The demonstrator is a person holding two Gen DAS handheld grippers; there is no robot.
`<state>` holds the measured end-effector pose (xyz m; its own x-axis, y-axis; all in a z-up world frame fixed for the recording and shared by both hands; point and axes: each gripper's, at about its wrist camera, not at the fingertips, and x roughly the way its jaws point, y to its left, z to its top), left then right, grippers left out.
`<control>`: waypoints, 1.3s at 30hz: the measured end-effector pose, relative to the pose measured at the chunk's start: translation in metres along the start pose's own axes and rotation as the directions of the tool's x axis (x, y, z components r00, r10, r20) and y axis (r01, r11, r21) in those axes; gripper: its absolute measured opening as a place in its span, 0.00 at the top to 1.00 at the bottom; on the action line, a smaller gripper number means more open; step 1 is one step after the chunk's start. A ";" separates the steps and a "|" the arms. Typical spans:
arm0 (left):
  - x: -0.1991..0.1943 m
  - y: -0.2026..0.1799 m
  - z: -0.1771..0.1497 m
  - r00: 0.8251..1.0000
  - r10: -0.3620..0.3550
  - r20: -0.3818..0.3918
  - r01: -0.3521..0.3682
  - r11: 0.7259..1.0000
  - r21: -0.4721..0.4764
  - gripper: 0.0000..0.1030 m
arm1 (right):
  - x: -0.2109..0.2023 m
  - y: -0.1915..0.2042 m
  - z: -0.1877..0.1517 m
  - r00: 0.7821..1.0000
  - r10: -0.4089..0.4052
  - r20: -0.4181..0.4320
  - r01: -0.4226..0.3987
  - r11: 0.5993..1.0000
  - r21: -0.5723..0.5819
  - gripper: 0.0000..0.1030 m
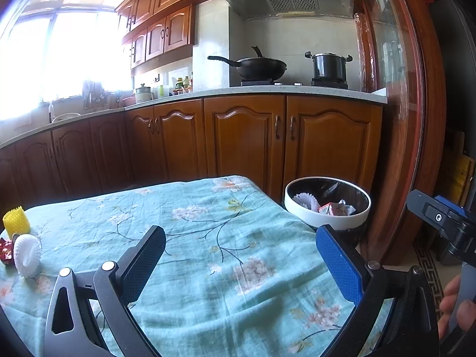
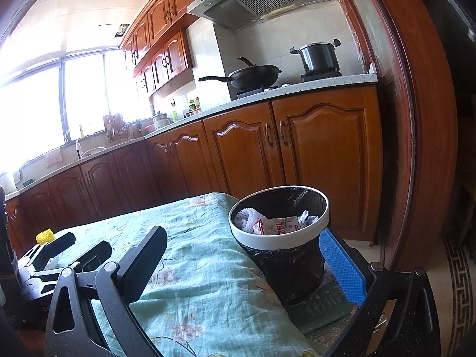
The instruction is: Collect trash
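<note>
A table under a light-blue floral cloth (image 1: pixel 208 238) carries trash at its left edge: a yellow foam net (image 1: pixel 16 221), a white foam net (image 1: pixel 26 255) and a red wrapper (image 1: pixel 6 254). My left gripper (image 1: pixel 241 255) hovers open over the cloth with nothing between its fingers. Off the table's right corner stands a white-rimmed bin (image 1: pixel 327 200) with a black liner, holding a white net, a carton and crumpled paper. My right gripper (image 2: pixel 244 261) is open and empty, just in front of the bin (image 2: pixel 279 217). The yellow net (image 2: pixel 44 236) shows far left behind the left gripper (image 2: pixel 68 250).
Wooden kitchen cabinets (image 1: pixel 244 136) run behind the table, with a wok (image 1: pixel 258 67) and a pot (image 1: pixel 328 67) on the stove. A wooden door frame (image 1: pixel 410 119) rises to the right of the bin. A hand (image 1: pixel 455 306) shows at the lower right edge.
</note>
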<state>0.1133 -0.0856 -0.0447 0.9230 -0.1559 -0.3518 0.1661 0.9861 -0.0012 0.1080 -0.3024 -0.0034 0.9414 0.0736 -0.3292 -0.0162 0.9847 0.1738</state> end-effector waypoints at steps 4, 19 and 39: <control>0.000 0.000 0.000 1.000 -0.002 -0.001 0.002 1.000 0.000 0.01 | 0.001 -0.001 0.000 1.000 0.002 -0.003 -0.002 1.000 0.006 0.00; 0.003 0.004 0.001 1.000 -0.010 -0.012 0.010 1.000 -0.017 0.01 | 0.004 0.000 -0.002 1.000 0.017 -0.010 -0.017 1.000 0.013 0.00; 0.006 0.010 0.001 0.999 -0.016 -0.033 0.014 0.999 -0.040 0.01 | 0.014 0.002 -0.004 0.998 0.036 -0.046 -0.035 0.999 0.020 0.00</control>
<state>0.1210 -0.0769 -0.0460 0.9083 -0.1692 -0.3825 0.1653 0.9853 -0.0432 0.1202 -0.2988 -0.0116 0.9238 0.1159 -0.3648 -0.0423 0.9781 0.2036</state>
